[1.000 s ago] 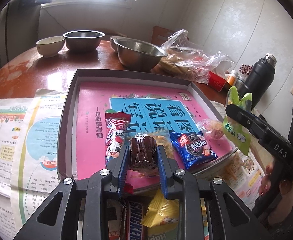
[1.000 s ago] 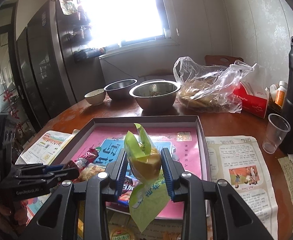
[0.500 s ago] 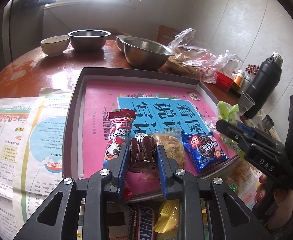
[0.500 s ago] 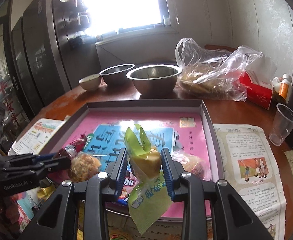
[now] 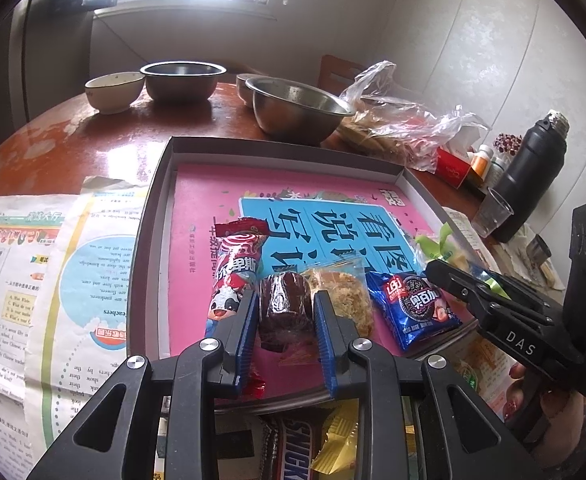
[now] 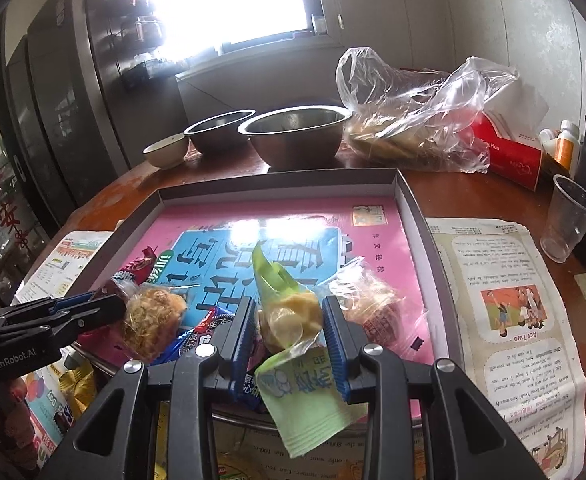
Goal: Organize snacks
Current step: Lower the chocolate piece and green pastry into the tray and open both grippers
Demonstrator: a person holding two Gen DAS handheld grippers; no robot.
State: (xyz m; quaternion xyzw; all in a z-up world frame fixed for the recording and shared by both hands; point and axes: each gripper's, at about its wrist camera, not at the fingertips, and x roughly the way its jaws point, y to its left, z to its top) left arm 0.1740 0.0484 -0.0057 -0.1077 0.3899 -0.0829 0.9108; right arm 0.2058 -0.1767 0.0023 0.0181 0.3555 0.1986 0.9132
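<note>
Left wrist view, from its left edge: a printed newspaper sheet (image 5: pixel 49 280) with English lines lies beside the grey tray (image 5: pixel 155 216), whose pink liner carries large Chinese characters on a blue panel. Just left of the left gripper (image 5: pixel 285 320) lies a red-and-white candy pack (image 5: pixel 235 276) with a cartoon panda face. The left gripper's blue-padded jaws are clamped on a dark brown wrapped cake (image 5: pixel 283 308), held over the tray's near edge. Just right of it sits a clear-wrapped floss-topped pastry (image 5: pixel 347 296), then a blue cookie packet (image 5: pixel 417 312) with Chinese lettering. Below the jaws, outside the tray, a Snickers bar (image 5: pixel 297 452) shows "SNICK", beside a yellow wrapped candy (image 5: pixel 339 440). At far right the other tool's body reads "DAS".

Right wrist view, leftmost: the opposite tool marked "GenRobot.AI". Ahead of the right gripper (image 6: pixel 289 332), its jaws are closed on a green-topped clear pouch (image 6: pixel 293 320) holding a yellowish snack, its green printed tail hanging below, over the tray's near right part. Just right lies a clear-wrapped reddish snack (image 6: pixel 373 300). Further right, another sheet (image 6: pixel 509 312) reads "Act Two", and a clear plastic cup (image 6: pixel 569 220) stands beyond.
</note>
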